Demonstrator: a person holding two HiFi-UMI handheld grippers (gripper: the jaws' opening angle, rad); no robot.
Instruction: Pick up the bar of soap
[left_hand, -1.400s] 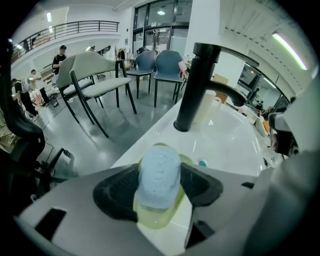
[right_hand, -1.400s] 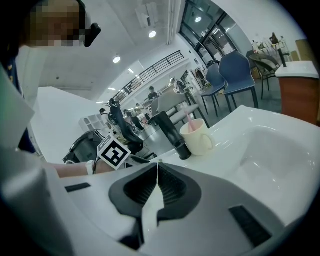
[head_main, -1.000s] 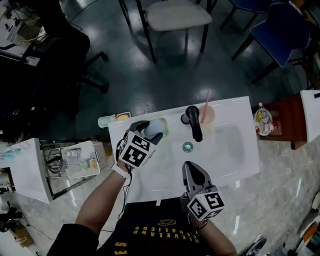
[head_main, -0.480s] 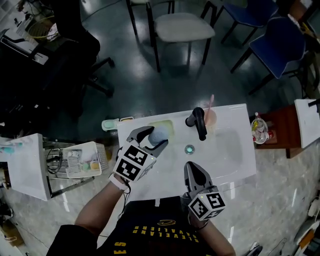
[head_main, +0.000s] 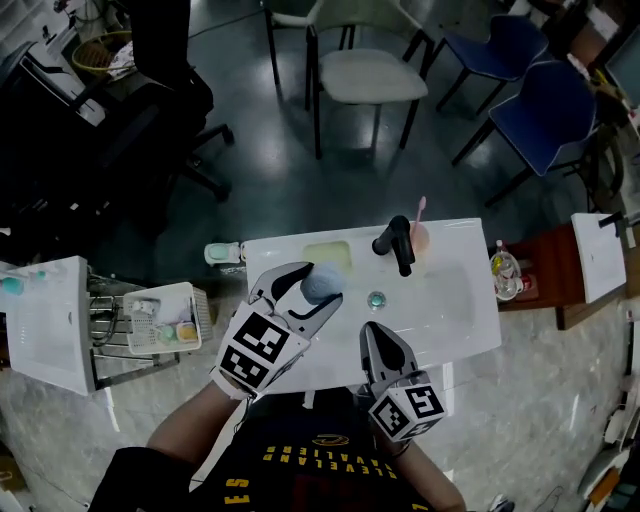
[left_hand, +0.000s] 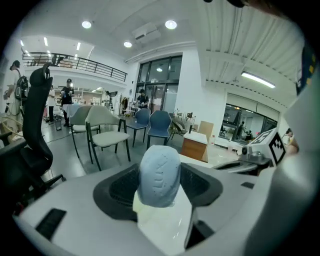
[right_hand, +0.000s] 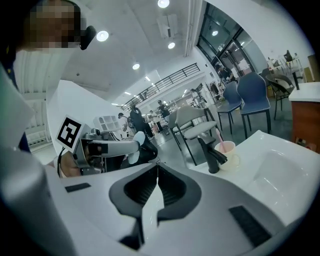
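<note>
While left gripper (head_main: 316, 284) clamps soap bar (left_hand: 159, 175), flanks hidden by fingers (left_hand: 122, 187), right gripper (head_main: 376, 333) clenched.

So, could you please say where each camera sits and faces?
Head view: on the head, down at the sink; left claw, right claw show.
Left gripper view: on the left claw, facing chairs; jaws grip the soap.
Right gripper view: on the right claw, shut, facing the faucet.
Shared: soap, in head and left gripper views.
</note>
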